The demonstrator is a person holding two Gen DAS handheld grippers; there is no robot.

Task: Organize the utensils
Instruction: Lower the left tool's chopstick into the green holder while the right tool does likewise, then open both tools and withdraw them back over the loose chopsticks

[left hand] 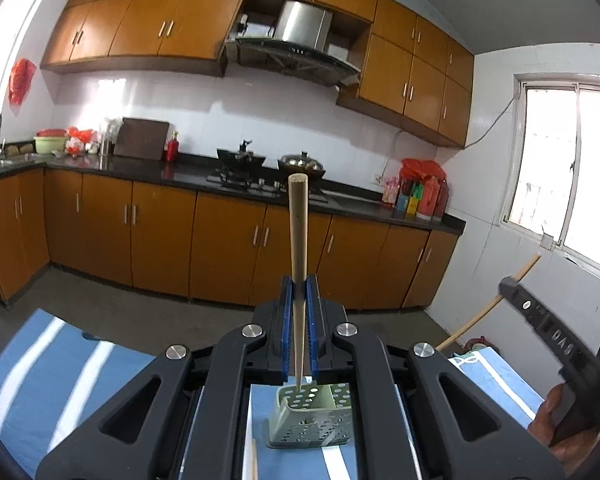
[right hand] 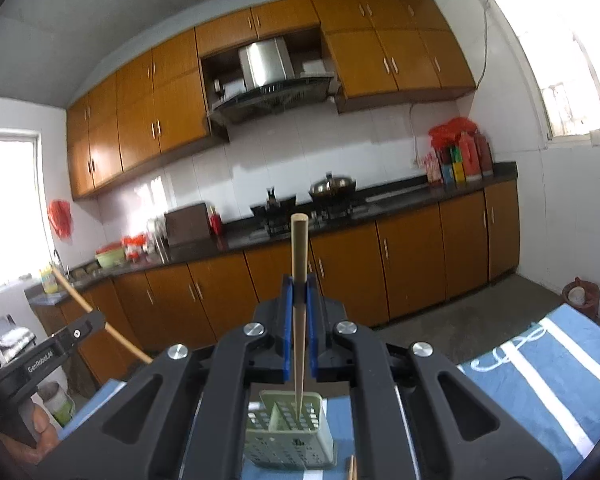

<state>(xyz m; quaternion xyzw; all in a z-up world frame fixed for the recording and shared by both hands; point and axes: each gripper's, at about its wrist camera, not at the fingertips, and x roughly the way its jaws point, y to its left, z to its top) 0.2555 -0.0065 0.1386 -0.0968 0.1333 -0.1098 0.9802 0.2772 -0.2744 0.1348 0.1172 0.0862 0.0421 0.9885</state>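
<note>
Left wrist view: the left gripper (left hand: 299, 292) is closed on a chopstick (left hand: 298, 248) standing upright at frame centre. Its thin tip points down at the green perforated utensil holder (left hand: 310, 424) at bottom centre, which sits on a blue striped cloth (left hand: 60, 360). Another chopstick (left hand: 254, 460) lies on the cloth beside the holder.

Right wrist view: the right gripper (right hand: 299, 292) is clamped on a second chopstick (right hand: 299, 264), upright at centre, tip over the same holder (right hand: 288, 436) at bottom centre.
</note>
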